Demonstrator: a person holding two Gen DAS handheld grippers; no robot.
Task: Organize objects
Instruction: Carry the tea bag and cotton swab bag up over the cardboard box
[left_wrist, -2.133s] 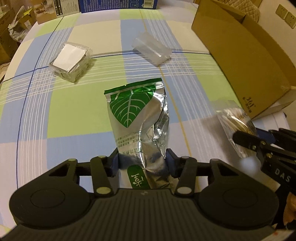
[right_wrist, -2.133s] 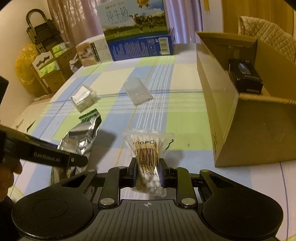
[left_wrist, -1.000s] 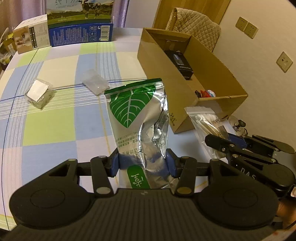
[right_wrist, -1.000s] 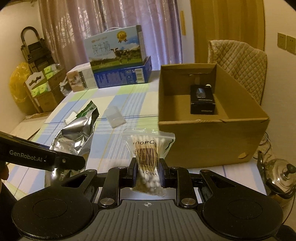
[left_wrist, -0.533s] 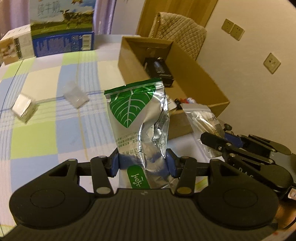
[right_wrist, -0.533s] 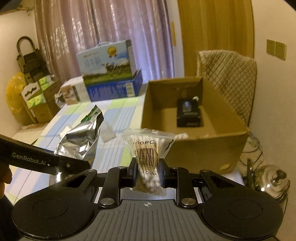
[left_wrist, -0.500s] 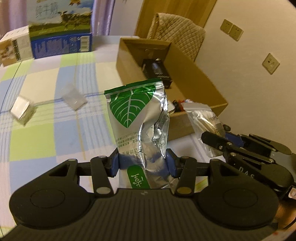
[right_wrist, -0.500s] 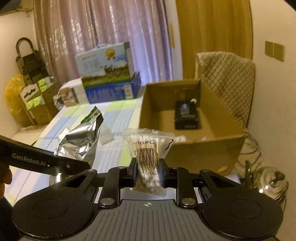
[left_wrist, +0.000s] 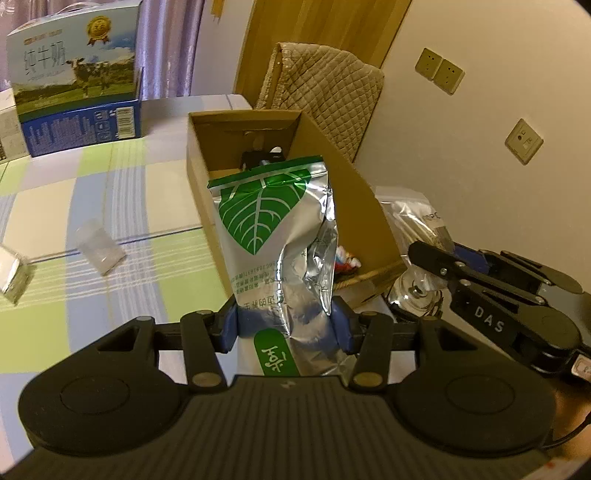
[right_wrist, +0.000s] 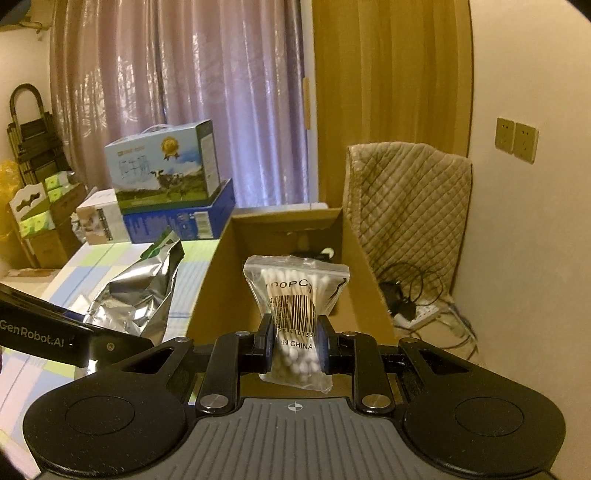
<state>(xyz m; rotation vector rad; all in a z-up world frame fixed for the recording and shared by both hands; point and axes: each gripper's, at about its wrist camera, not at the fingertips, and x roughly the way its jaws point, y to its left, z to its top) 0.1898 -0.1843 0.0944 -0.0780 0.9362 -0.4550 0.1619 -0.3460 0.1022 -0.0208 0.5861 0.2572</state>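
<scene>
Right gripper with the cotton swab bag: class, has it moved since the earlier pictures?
Yes. The right gripper, shut on the cotton swab bag, has risen and advanced toward the cardboard box, now looking down into its opening.

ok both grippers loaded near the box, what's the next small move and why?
Probably ease the right gripper forward and down over the cardboard box, then release: it is shut on the cotton swab bag, lined up with the opening. The left gripper grips the foil pouch beside it.

Dim warm indoor light, fisheye-bent edges, dark vignetted corners
</scene>
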